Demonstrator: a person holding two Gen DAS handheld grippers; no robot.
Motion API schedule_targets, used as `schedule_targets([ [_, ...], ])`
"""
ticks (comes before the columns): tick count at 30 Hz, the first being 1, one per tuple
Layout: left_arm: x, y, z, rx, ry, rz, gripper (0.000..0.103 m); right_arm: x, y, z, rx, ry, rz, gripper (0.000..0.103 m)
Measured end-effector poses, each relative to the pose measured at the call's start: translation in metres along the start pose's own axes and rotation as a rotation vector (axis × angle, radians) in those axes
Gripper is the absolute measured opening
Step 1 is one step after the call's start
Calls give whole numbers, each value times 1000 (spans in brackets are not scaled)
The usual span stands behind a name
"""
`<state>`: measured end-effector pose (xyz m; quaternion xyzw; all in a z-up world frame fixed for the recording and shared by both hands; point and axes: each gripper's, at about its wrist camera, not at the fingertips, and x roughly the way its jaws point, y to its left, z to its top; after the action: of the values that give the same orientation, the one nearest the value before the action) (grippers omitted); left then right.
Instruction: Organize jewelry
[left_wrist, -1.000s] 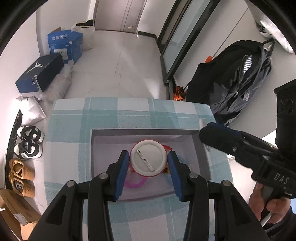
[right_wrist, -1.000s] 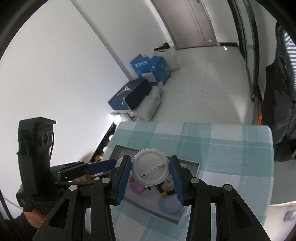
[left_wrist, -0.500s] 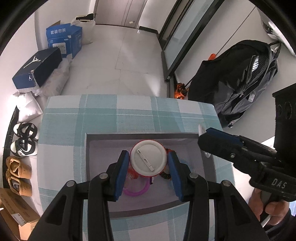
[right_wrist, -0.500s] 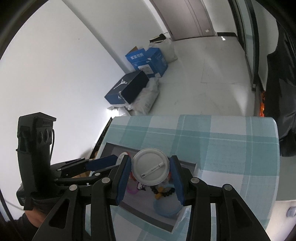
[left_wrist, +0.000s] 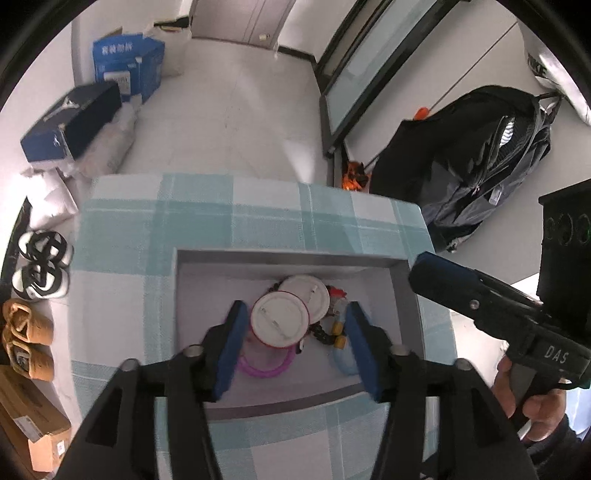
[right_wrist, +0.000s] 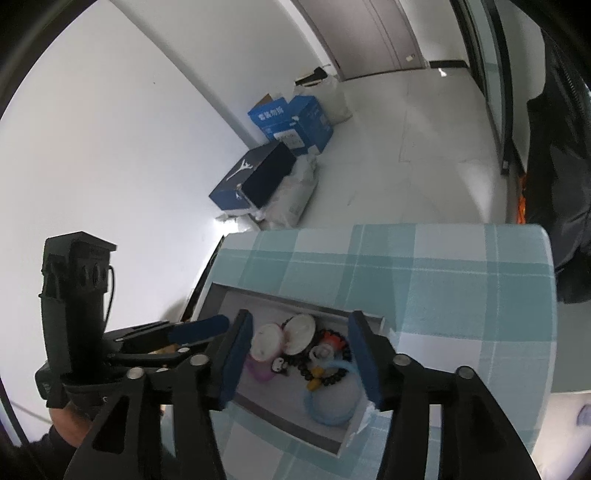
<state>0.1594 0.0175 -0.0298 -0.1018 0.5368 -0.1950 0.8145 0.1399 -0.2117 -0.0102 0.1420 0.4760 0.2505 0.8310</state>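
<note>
Checked cloth (left_wrist: 229, 229) bears one tray (left_wrist: 400, 295), two badges (left_wrist: 280, 319), both hand-held grippers opening, empty.

Checked table (left_wrist: 258, 221) bears grey tray (left_wrist: 288, 258).

Take the grey tray (left_wrist: 192, 295) as your landmark. Its left half is bare floor, so you can come down there freely. Its middle and right are crowded: two round badges (left_wrist: 280, 319), a pink ring (left_wrist: 264, 367), black beads (right_wrist: 334, 373) and a blue ring (right_wrist: 325, 411) lie close together. Beyond the tray's far wall the checked cloth (left_wrist: 258, 218) is open. The other gripper (left_wrist: 476, 295) hangs over the tray's right wall.
</note>
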Motion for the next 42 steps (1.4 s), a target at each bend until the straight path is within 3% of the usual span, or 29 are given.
schedule_targets([
  [1,-4,-1,-1,8,-20,-2,63,-2,0,0,-2,-11,-3,66],
  [6,-17,-2,-1,7,-102,23,64,-18,5,-2,-17,-86,-1,72],
  [14,-47,-8,-12,37,-381,103,63,-41,22,-13,-105,-252,-44,89],
  [19,-58,-12,-27,79,-526,171,64,-53,25,-31,-126,-368,-98,90],
  [25,-58,-19,-53,148,-683,327,64,-62,43,-61,-273,-541,-249,96],
  [28,-56,-21,-70,187,-774,402,64,-62,51,-75,-325,-605,-261,99],
  [36,-45,-5,-77,173,-721,433,64,-40,51,-91,-347,-548,-243,100],
  [42,-38,-3,-80,153,-701,438,64,-37,49,-100,-337,-560,-225,100],
])
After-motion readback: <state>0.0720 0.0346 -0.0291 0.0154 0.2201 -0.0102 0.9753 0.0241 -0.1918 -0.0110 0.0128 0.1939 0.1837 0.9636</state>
